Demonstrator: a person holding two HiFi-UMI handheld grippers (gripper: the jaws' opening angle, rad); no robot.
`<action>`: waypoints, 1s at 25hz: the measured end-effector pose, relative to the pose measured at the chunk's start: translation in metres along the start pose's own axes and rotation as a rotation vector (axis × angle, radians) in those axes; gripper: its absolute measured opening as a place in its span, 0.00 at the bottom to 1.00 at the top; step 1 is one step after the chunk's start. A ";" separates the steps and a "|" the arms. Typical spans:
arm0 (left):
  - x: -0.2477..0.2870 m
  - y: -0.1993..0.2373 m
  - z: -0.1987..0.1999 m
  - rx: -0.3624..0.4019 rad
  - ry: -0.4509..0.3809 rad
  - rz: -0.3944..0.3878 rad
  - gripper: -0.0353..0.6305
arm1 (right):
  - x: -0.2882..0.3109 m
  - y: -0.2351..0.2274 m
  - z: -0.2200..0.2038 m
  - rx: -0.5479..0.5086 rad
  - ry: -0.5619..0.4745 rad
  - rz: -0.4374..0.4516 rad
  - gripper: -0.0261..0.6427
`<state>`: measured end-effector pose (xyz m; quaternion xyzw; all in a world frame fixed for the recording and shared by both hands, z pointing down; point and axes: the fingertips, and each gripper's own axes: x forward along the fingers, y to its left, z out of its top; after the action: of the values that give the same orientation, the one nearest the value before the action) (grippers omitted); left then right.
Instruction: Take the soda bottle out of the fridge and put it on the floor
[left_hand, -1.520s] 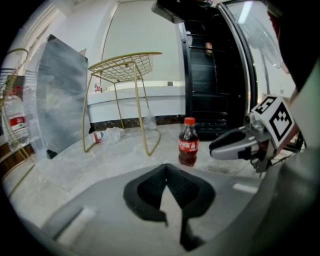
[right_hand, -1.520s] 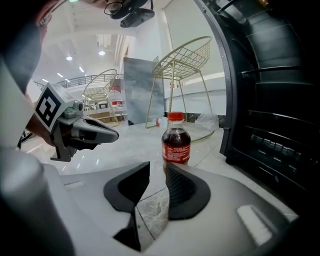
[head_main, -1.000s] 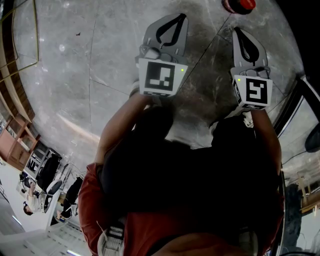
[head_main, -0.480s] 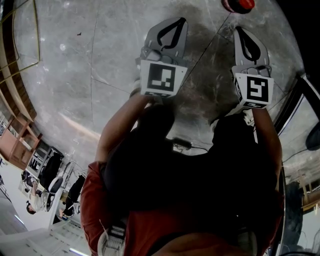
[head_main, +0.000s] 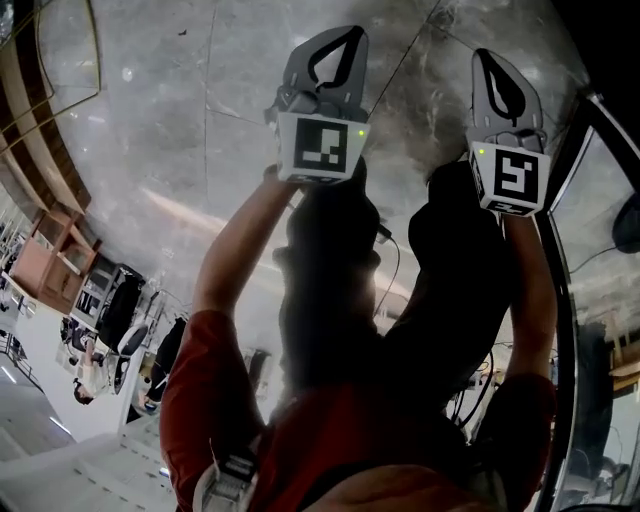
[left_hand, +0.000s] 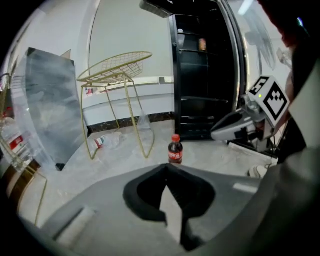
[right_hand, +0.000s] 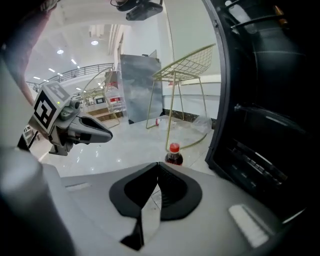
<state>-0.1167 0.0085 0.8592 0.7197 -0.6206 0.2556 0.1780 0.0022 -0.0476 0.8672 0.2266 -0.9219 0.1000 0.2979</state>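
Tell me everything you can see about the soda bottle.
The soda bottle is small and looks like clear plastic, filled with dark drink. It has a red cap and a red label band. It stands upright on the pale marbled floor, just in front of the black fridge and close to a leg of the gold wire stand, without touching the leg. Nothing but the floor touches it.

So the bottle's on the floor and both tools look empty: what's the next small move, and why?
Probably draw both tools back and stop: the soda bottle stands upright on the floor, clear of the left tool and the right tool, both shut and empty. Nothing seems left to grasp.
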 end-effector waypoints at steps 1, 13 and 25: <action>-0.012 0.001 0.016 -0.004 0.003 0.001 0.05 | -0.014 0.000 0.013 0.013 0.007 -0.005 0.04; -0.168 0.003 0.256 -0.018 -0.004 -0.021 0.05 | -0.189 -0.016 0.225 0.248 0.003 -0.131 0.04; -0.322 0.019 0.475 -0.058 -0.083 0.062 0.05 | -0.344 -0.004 0.426 0.330 -0.059 -0.149 0.04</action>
<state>-0.0978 -0.0091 0.2855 0.7048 -0.6564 0.2128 0.1647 0.0372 -0.0635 0.3210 0.3430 -0.8819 0.2210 0.2362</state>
